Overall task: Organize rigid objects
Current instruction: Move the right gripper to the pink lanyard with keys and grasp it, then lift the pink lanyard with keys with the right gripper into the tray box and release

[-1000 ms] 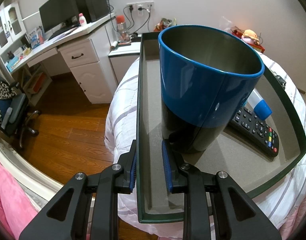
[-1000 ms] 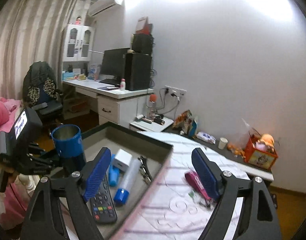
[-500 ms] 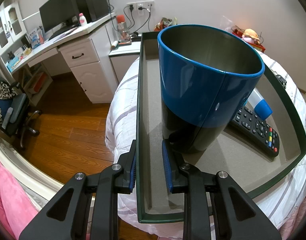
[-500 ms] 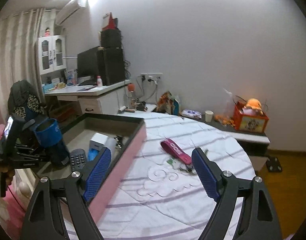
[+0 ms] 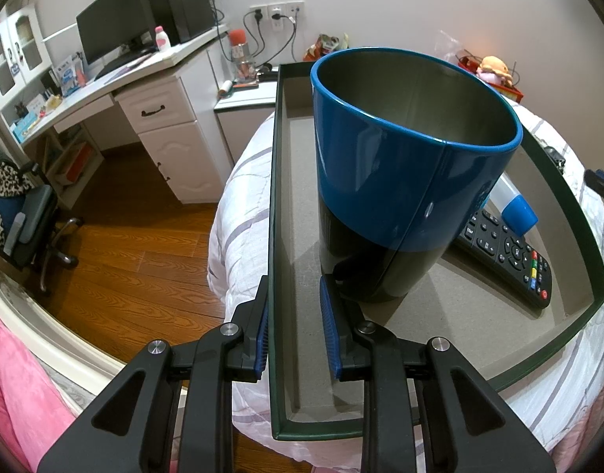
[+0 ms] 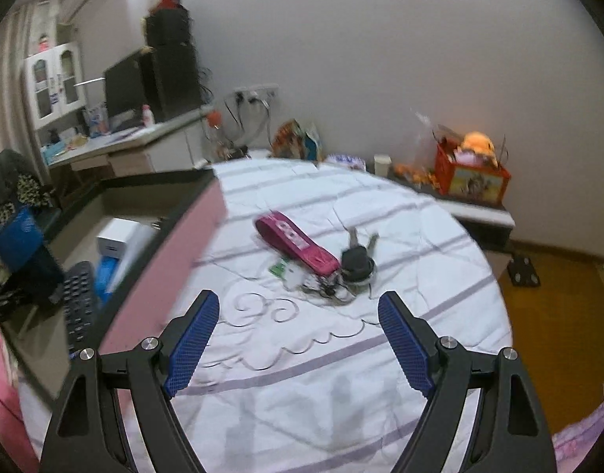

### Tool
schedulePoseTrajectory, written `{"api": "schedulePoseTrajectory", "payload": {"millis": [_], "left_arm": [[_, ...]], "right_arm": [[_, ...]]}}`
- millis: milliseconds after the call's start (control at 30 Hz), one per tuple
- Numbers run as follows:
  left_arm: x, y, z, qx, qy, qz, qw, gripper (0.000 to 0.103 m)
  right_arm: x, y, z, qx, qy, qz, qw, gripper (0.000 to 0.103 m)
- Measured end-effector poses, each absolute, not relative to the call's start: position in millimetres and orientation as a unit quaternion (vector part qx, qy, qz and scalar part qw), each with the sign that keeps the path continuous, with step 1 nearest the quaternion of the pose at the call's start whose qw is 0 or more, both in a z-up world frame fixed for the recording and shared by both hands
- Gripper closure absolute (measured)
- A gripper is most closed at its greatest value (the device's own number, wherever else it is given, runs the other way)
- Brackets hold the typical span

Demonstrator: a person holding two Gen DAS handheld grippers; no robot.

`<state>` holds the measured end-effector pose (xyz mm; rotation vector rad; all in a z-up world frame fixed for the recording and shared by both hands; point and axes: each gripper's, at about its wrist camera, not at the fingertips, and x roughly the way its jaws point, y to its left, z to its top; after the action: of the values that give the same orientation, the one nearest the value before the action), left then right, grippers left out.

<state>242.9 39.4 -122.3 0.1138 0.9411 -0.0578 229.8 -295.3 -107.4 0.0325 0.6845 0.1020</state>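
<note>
Straddling the near-left wall of the tray [image 5: 276, 205], the left gripper [image 5: 292, 333] has one blue pad outside the dark green rim and the other inside. The outer pad lies against the wall; the inner one stands a little off it, so whether the wall is truly pinched cannot be told. Just ahead of the inner finger stands the blue cup [image 5: 400, 181], upright on the tray's grey floor, its dark lower part close to the fingertip; contact there is not clear. Beyond the cup to the right lie a black remote control [image 5: 510, 256] and a bottle with a blue cap [image 5: 518, 213], both flat on the tray floor.

The right gripper [image 6: 298, 339] is spread wide with nothing between its pads, hanging above the striped white bedcover [image 6: 302, 394]. Ahead of its fingertips, near the middle of the gap, lies the bunch of keys [image 6: 353, 264] with a pink strap [image 6: 294, 240] stretching away to the left; both rest on the cover, apart from the pads. To the left of this gripper sits the tray, its outer side pink, holding the remote, a white box [image 6: 116, 236] and something blue. The cup appears at the far left edge, blurred.
</note>
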Motion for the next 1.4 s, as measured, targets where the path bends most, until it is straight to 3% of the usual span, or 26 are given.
{"api": "schedulePoseTrajectory", "payload": {"millis": [467, 733, 800, 867, 933, 1033, 1400], "left_arm": [[243.5, 38.1, -123.0, 0.059, 0.455, -0.028, 0.888, 0.080], [247.1, 33.9, -123.6, 0.062, 0.456, -0.026, 0.888, 0.080], [247.2, 33.8, -123.5, 0.062, 0.456, -0.026, 0.888, 0.080], [247.0, 34.1, -123.8, 0.061, 0.455, -0.026, 0.888, 0.080], [248.3, 33.9, -123.5, 0.062, 0.456, -0.026, 0.888, 0.080], [248.4, 33.7, -123.5, 0.062, 0.456, -0.026, 0.888, 0.080], [248.7, 33.4, -123.4, 0.062, 0.456, -0.026, 0.888, 0.080]], "right_arm": [[301.0, -334.5, -139.5, 0.090, 0.419, 0.023, 0.903, 0.019], [318.0, -316.1, -140.5, 0.051, 0.427, 0.053, 0.901, 0.019], [320.8, -313.0, -140.0, 0.038, 0.428, 0.052, 0.902, 0.029], [320.0, -314.1, -137.8, 0.042, 0.422, 0.061, 0.904, 0.049], [321.3, -315.8, -138.0, 0.051, 0.422, 0.075, 0.902, 0.061], [320.5, -311.9, -136.7, 0.043, 0.421, 0.081, 0.902, 0.068], [314.1, -291.7, -136.3, 0.020, 0.425, 0.102, 0.899, 0.068]]}}
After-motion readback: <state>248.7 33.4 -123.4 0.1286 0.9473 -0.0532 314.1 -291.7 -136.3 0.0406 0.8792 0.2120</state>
